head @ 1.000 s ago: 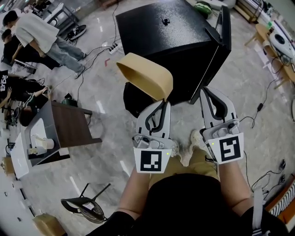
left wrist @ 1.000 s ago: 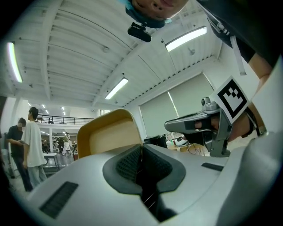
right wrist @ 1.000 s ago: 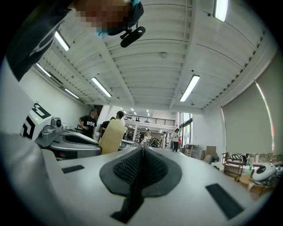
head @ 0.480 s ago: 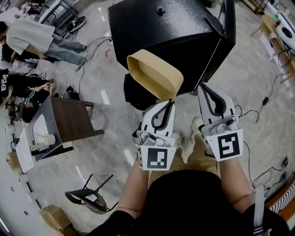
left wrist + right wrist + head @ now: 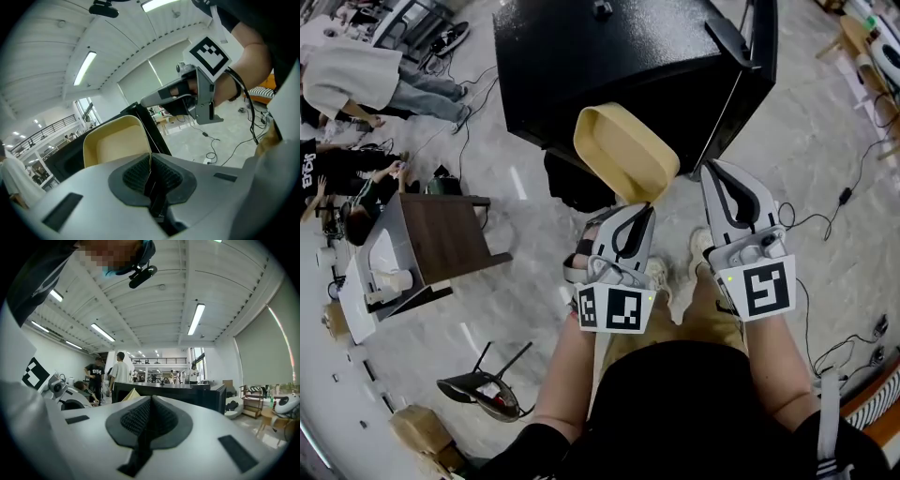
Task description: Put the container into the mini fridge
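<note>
Beige plastic container (image 5: 626,155), rounded-rectangular and empty, is shown tilted on edge just in front of the black mini fridge (image 5: 609,66), whose door (image 5: 753,66) is seen standing open. Its thin rim is clamped between the nearly closed jaws of the left gripper (image 5: 645,208). The right gripper (image 5: 711,171) is held alongside, jaws pressed together on nothing.

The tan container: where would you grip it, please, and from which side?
Probably by the thin end wall of the container nearest the person, approached from that side, one pad inside and one outside. It is an open, thin-walled tub, and the left gripper pinches it just so.
</note>
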A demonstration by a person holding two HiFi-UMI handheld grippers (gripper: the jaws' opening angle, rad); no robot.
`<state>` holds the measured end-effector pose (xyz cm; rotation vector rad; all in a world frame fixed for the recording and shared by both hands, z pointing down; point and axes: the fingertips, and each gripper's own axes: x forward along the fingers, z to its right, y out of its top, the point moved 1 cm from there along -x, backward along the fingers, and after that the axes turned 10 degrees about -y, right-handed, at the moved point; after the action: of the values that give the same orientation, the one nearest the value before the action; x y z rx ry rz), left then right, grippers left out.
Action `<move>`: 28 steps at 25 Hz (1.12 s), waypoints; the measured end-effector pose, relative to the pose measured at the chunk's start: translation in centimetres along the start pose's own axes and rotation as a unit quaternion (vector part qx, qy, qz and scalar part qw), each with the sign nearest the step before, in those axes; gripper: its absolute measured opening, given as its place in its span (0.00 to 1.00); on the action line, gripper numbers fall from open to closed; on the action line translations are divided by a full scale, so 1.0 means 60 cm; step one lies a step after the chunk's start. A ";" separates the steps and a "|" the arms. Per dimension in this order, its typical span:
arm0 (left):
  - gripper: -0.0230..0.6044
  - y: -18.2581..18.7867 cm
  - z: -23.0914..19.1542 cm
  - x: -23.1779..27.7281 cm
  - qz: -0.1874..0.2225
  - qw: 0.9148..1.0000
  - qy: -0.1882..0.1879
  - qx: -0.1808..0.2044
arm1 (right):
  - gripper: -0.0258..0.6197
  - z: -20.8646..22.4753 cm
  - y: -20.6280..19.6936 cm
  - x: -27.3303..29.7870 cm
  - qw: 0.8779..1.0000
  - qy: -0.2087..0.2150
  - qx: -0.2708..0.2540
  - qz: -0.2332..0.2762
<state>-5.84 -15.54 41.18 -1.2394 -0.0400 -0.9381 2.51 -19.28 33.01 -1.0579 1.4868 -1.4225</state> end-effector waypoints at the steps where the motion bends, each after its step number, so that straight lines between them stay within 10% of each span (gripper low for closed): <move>1: 0.08 -0.006 0.004 0.010 -0.010 1.000 -0.008 0.005 | 0.09 0.009 -0.006 0.002 1.000 0.000 -0.001 -0.003; 28: 0.08 -0.101 -0.003 0.260 -0.131 0.977 -0.145 0.083 | 0.09 0.129 -0.099 0.086 0.998 0.024 0.024 -0.052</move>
<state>0.29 -24.89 53.60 -1.2248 -0.5146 -0.9516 8.35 -26.75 38.58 -1.0927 1.4414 -1.5592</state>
